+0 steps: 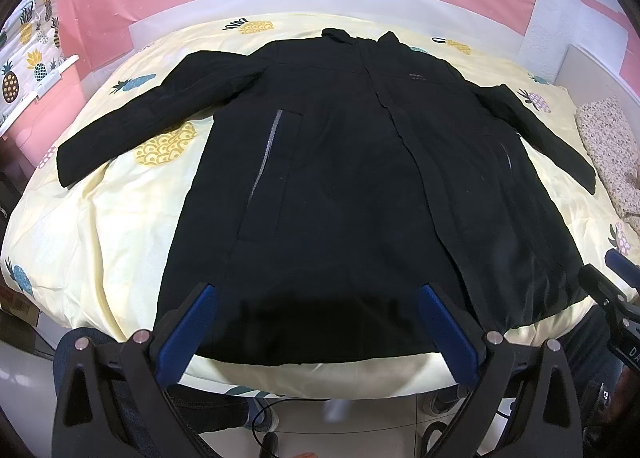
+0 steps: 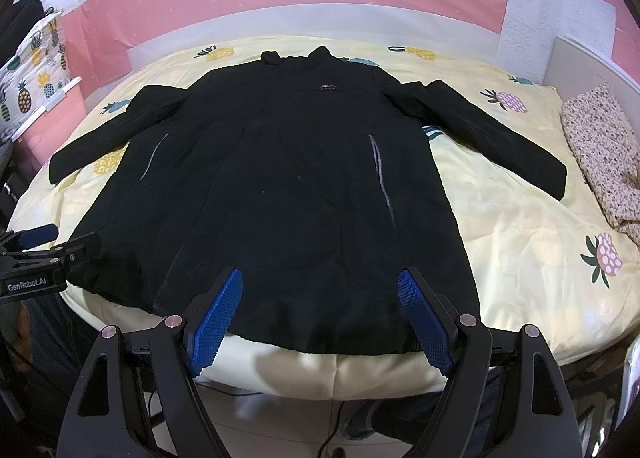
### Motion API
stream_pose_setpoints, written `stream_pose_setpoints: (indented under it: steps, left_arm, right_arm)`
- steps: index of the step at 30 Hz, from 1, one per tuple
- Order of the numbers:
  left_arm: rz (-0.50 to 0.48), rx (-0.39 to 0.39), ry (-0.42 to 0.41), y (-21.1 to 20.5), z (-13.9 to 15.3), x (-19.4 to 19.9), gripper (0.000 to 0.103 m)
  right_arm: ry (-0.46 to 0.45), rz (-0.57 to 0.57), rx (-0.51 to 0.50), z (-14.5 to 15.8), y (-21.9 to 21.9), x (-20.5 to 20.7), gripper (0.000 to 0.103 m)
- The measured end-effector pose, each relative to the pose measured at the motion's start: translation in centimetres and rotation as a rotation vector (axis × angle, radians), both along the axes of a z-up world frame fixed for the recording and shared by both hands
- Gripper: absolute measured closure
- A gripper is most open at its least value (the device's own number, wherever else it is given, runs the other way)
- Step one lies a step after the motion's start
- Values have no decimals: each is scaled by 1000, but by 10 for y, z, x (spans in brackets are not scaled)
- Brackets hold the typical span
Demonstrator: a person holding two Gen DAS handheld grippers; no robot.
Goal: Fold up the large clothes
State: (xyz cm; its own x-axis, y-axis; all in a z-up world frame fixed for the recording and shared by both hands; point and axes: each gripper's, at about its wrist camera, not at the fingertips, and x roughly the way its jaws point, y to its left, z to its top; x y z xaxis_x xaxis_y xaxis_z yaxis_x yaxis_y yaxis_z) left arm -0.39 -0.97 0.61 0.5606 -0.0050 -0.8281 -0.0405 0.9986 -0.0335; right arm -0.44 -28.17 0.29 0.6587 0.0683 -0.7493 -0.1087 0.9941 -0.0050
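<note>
Nearest the left wrist camera, the left gripper [image 1: 316, 292] hangs with jaws wide apart and empty over the hem of the black coat [image 1: 340, 186], which lies flat, sleeves spread, on the pineapple-print bed [image 1: 120, 218]. From the right wrist view, the right gripper [image 2: 320, 278] also gapes empty above the hem; pinching only the top layer could drag the coat askew, and its dark folds and seams are hard to read.

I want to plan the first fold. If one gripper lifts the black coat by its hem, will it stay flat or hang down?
The black coat would likely hang limp: it lies flat following the yellow pineapple bedsheet. It looks long and padded, so probably fairly heavy. Both sleeves lie spread out and would probably drag behind.
</note>
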Motion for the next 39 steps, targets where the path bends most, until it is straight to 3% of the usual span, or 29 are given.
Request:
stream_pose_setpoints:
  steps: [39]
  left_arm:
    - [-2,-7,1,3,0,1,1]
  right_arm:
    - [2,0,0,-1,0,-1,23]
